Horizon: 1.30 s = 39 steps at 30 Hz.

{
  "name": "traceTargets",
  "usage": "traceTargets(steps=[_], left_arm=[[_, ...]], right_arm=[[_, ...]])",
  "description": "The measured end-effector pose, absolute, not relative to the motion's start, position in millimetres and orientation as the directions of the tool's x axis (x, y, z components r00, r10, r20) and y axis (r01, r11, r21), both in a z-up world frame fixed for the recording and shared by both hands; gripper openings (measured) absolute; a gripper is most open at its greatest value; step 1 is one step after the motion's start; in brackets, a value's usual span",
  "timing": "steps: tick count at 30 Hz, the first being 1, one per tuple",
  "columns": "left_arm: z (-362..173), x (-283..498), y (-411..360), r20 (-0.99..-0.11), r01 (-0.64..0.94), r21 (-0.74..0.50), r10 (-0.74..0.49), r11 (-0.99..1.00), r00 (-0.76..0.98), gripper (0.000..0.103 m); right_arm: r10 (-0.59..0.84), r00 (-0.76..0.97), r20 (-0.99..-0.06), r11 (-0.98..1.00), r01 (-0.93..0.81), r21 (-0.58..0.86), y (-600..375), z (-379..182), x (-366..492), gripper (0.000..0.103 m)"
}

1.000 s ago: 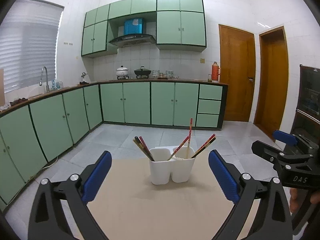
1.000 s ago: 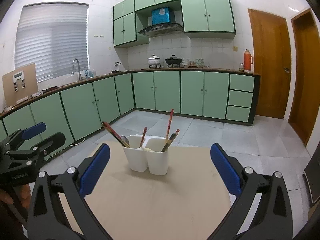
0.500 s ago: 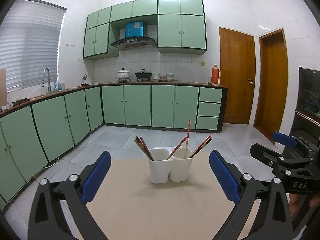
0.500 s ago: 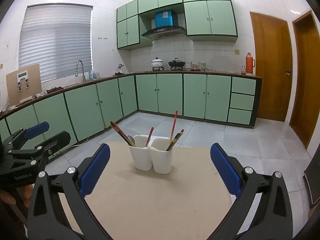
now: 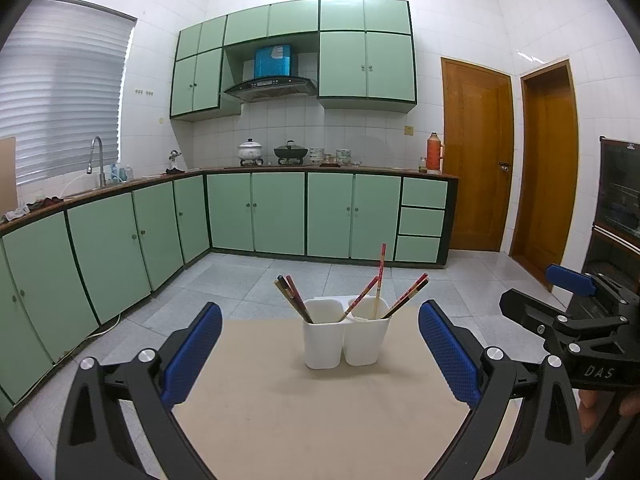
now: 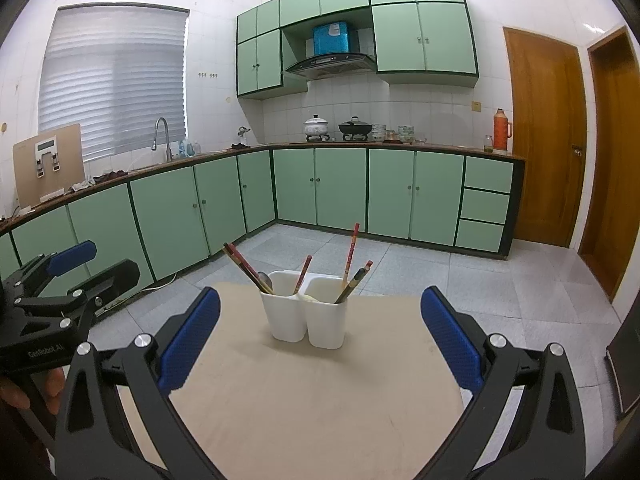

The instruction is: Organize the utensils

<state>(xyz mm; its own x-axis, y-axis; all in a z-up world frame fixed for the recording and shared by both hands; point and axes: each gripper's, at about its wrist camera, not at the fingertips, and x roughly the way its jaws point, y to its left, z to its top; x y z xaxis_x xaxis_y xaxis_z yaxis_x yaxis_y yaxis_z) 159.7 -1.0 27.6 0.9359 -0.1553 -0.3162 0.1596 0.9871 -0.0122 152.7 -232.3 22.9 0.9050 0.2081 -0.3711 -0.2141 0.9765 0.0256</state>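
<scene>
Straight ahead of both tongs, on the far part of a tan table (image 5: 320, 408), stood a white two-cup utensil holder (image 5: 345, 334) with chopsticks (image 5: 404, 296) leaning out of each cup. The left gripper (image 5: 320, 354) gaped wide and empty, the holder framed between its blue pads (image 5: 192, 354). The right gripper (image 6: 320, 340) was likewise spread wide, holding nothing, well short of the holder.

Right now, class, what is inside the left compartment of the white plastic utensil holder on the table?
In the white plastic utensil holder, the left compartment holds dark chopsticks, one red chopstick and a metal spoon. Their lower ends and the compartment's bottom are hidden by its walls.
</scene>
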Motion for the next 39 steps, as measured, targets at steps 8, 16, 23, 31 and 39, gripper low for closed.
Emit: traceTargets(steps=[8, 16, 23, 31, 39], left_arm=[[27.8, 160.5, -0.2, -0.317, 0.158, -0.014, -0.154, 0.987, 0.936, 0.097], [28.4, 160.4, 0.0, -0.318, 0.158, -0.014, -0.154, 0.987, 0.936, 0.097], [28.5, 160.3, 0.2, -0.318, 0.158, -0.014, -0.154, 0.987, 0.936, 0.097], [28.3, 160.0, 0.1, -0.318, 0.156, -0.014, -0.152, 0.988, 0.936, 0.097], [28.1, 159.4, 1.4, -0.319, 0.156, -0.017, -0.153, 0.988, 0.935, 0.097]], right_arm=[[0.207, 0.904, -0.374, 0.977, -0.214, 0.023, -229.0, 23.9, 155.6, 0.097], [0.207, 0.904, -0.374, 0.976, -0.214, 0.024, -229.6, 23.7, 155.5, 0.097], [0.207, 0.904, -0.374, 0.976, -0.214, 0.023, -230.0, 23.3, 155.6, 0.097], [0.206, 0.904, -0.374, 0.977, -0.213, 0.023, -232.2, 22.9, 156.3, 0.097], [0.205, 0.904, -0.374, 0.977, -0.213, 0.022, -232.2, 22.5, 156.1, 0.097]])
